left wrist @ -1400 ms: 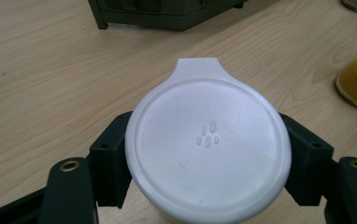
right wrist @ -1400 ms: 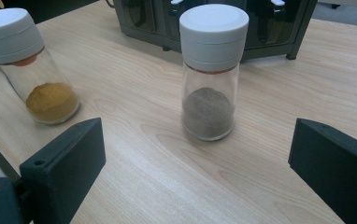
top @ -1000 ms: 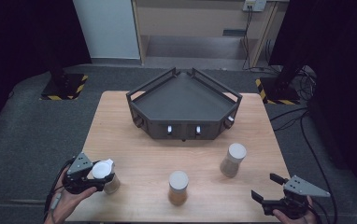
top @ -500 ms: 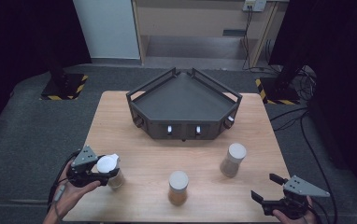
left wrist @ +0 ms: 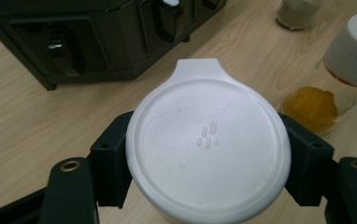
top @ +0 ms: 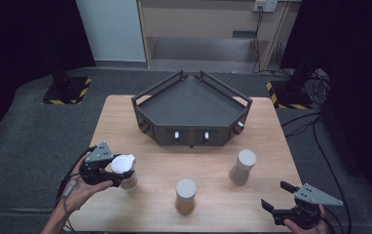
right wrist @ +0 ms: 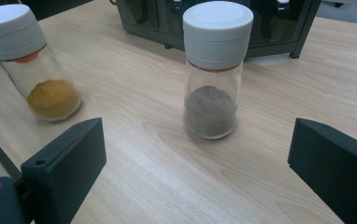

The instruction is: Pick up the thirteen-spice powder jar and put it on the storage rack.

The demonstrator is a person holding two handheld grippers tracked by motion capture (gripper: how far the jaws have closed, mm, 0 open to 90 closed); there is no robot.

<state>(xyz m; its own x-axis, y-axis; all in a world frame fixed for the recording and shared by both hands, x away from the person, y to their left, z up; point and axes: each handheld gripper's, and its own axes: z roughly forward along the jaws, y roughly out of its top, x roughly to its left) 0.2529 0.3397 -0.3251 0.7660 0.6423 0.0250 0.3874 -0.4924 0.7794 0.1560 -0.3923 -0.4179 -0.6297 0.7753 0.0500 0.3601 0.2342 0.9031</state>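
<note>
Spice jar [top: 123, 170] with white flip lid now sits higher and further in over the worktop [top: 194, 161] than a second ago, near its front-left corner. Left tongs [top: 111, 171] pinch it just under the lid, one jaw each side. Right tongs [top: 277, 197] unchanged, spread wide, holding nothing. Left gripper view shows the lid's tab and embossed marks; right gripper view shows grey-powder jar [right wrist: 214, 70] and orange-powder jar [right wrist: 32, 63] upright before the dark tray rack [top: 191, 109].
</note>
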